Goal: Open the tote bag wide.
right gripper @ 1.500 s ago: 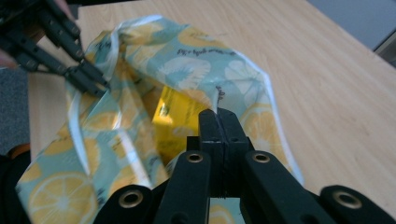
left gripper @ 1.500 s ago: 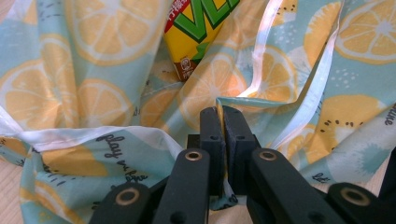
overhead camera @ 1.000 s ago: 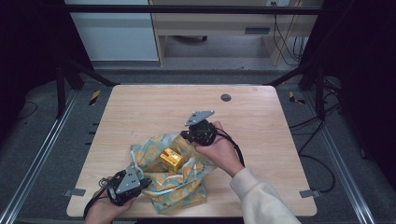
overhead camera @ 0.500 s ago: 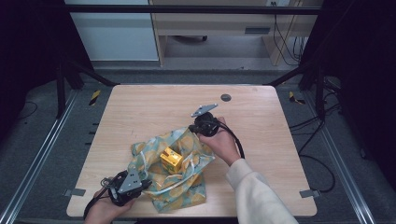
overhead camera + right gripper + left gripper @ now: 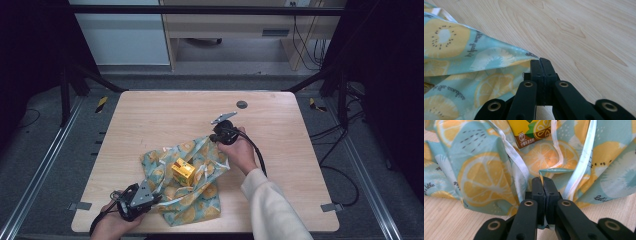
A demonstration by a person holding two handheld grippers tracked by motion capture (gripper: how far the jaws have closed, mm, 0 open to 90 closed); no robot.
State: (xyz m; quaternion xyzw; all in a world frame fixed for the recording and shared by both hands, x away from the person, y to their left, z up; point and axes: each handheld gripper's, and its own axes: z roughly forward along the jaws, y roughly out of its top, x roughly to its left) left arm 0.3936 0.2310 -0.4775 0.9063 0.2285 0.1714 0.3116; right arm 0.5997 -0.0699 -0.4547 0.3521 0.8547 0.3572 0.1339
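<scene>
Two corners of a lemon-print cloth bag (image 5: 192, 185) are pinched at once, the bag lying crumpled on the near half of the wooden table (image 5: 165, 115), with a small yellow drink carton (image 5: 183, 171) resting in its folds near the middle. Left gripper (image 5: 156, 199), at the near left edge of the table, has its jaws clenched on a fold of the fabric beside a white trim; in the left gripper view the pinched cloth rises from between the closed jaws, and the carton (image 5: 531, 131) lies just beyond. Right gripper (image 5: 214, 138), at the far right corner of the bag, likewise grips a pointed tip of the cloth (image 5: 474, 65), jaws fully closed, bare tabletop (image 5: 579, 32) on the other side. The step in hand appears to be spreading or opening the bag around the carton. To do it well, both grips should stay firm while the hands draw apart evenly and low over the table; a lopsided pull could tip the carton or slip the thin tip held at the right.
</scene>
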